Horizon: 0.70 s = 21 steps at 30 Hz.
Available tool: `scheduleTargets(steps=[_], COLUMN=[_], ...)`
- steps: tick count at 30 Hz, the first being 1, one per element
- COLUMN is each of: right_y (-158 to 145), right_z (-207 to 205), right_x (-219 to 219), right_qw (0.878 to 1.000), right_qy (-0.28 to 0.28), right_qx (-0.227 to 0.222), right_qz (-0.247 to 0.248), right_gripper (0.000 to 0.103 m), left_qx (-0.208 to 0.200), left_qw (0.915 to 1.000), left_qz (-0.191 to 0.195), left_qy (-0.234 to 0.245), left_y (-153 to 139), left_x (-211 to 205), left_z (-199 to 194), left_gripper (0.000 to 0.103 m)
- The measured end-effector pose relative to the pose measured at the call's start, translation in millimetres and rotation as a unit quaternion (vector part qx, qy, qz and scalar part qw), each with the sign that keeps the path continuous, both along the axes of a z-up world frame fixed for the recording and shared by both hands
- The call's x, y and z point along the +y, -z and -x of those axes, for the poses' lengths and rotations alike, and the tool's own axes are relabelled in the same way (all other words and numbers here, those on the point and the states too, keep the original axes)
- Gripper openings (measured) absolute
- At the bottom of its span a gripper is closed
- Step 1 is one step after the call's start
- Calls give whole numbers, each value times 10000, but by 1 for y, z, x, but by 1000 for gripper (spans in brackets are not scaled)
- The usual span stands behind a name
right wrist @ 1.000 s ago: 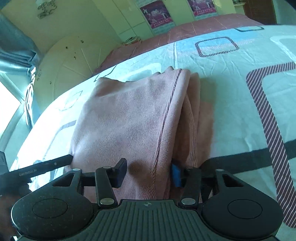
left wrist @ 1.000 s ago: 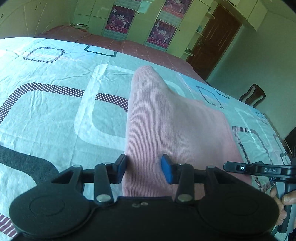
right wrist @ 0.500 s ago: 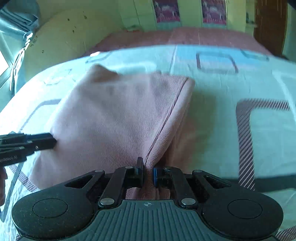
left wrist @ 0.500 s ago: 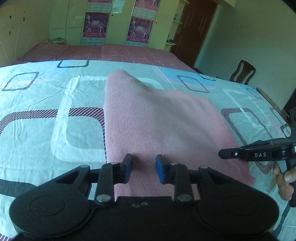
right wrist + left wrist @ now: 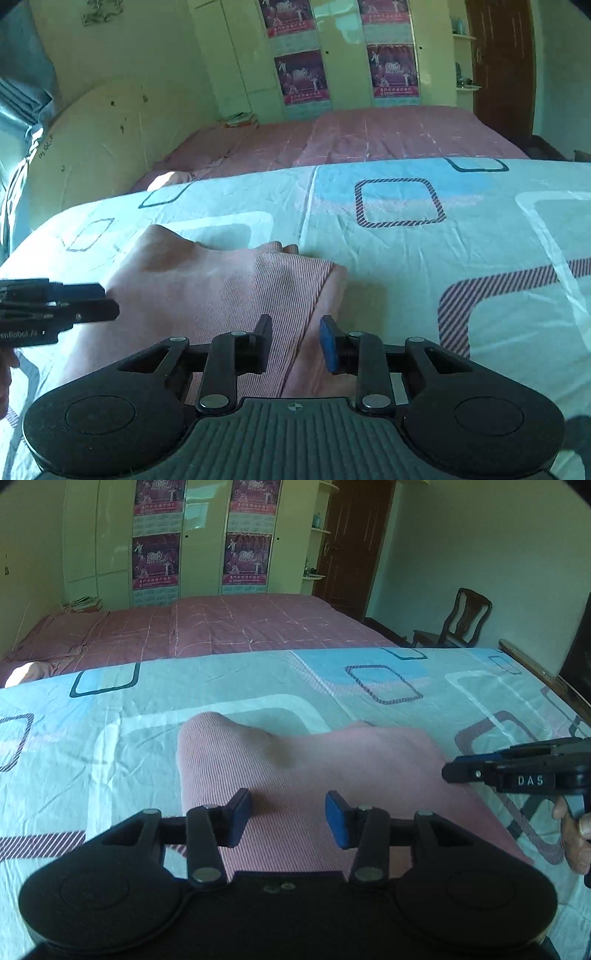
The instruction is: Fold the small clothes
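A pink ribbed garment (image 5: 295,771) lies folded on the patterned light-blue sheet (image 5: 110,738). My left gripper (image 5: 288,818) hovers over its near left part; its jaws are opening, and the pads touch no cloth. In the right wrist view the garment (image 5: 221,288) shows its folded right edge running toward me. My right gripper (image 5: 295,339) stands over that edge, jaws opening, with the cloth below and not pinched. Each gripper shows in the other's view: the right gripper (image 5: 480,775) at the garment's right side, the left gripper (image 5: 74,310) at its left. A hand (image 5: 576,834) holds the right one.
Beyond the sheet lies a dusky-pink bedspread (image 5: 221,627), then a wardrobe with posters (image 5: 159,561) and a dark door (image 5: 351,546). A wooden chair (image 5: 461,620) stands at the right. In the right wrist view a rounded headboard (image 5: 103,147) and a curtain (image 5: 22,110) are on the left.
The right gripper, pinched on the garment's folded edge half a second ago, has let go and opened. The left gripper narrowed, then opened wider. Both have drawn back toward me from the garment.
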State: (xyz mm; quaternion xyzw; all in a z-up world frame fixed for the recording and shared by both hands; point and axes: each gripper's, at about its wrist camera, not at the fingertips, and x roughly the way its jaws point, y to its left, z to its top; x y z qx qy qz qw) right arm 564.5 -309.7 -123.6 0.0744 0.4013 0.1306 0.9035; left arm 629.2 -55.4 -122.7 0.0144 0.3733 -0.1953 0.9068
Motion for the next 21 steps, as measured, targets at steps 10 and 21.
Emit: scheduleTargets(steps=[10,21], right_y=[3,7], right_z=[-10,43], right_x=[-9,19], right_qw=[9998,9975], right_qy=[107,-425], right_qx=[96,198], right_qz=[154,520], right_gripper=[24,22], left_qx=[-69,3], left_qw=[9997,9987], left_qz=[15,-454], left_qy=[-224,-220], left_y=[0,8], left_x=[19,8], left_z=[6,50], left_gripper=[43,44])
